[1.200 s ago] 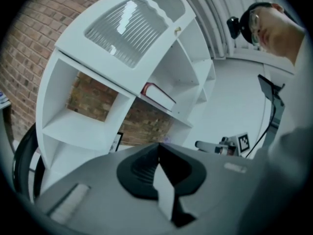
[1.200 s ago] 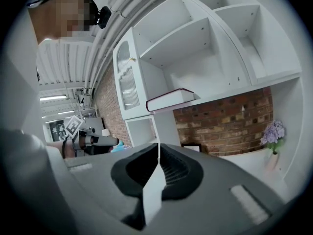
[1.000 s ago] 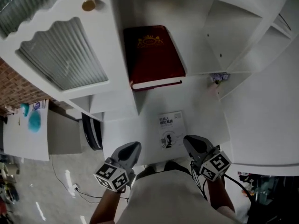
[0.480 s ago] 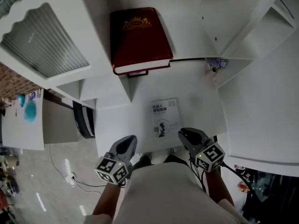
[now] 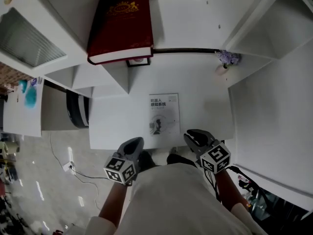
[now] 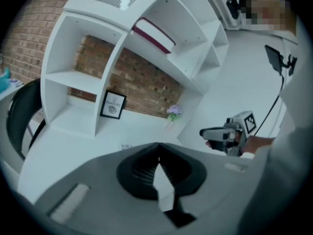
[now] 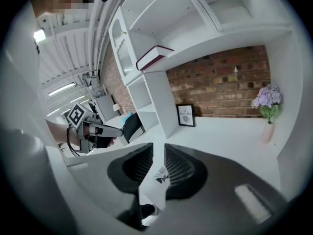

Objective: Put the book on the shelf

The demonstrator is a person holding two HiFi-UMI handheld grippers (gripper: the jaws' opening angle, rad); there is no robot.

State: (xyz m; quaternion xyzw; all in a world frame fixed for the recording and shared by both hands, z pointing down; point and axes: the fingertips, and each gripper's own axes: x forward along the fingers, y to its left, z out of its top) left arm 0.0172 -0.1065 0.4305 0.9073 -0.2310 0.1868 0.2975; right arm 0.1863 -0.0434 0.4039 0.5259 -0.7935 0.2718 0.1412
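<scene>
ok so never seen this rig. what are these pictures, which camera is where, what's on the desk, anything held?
No robot: a person holds a grey two-jaw gripper in each hand. One camera looks down from the person's head; two ride on the grippers, looking along their jaws. On the white desk lies a thin white paperback book; a small black-framed picture and purple flowers stand behind it. A dark red hardcover book lies on the shelf above. Nothing is held: the left gripper is shut; the right gripper has just been opening its jaws, nothing between them.

Thick book (image 5: 120, 26) on the shelf (image 5: 181, 28), framed picture (image 5: 138, 61) beneath, thin book (image 5: 164, 113) on the desk (image 5: 205, 106) before them, vase (image 5: 225, 62) rightward.
</scene>
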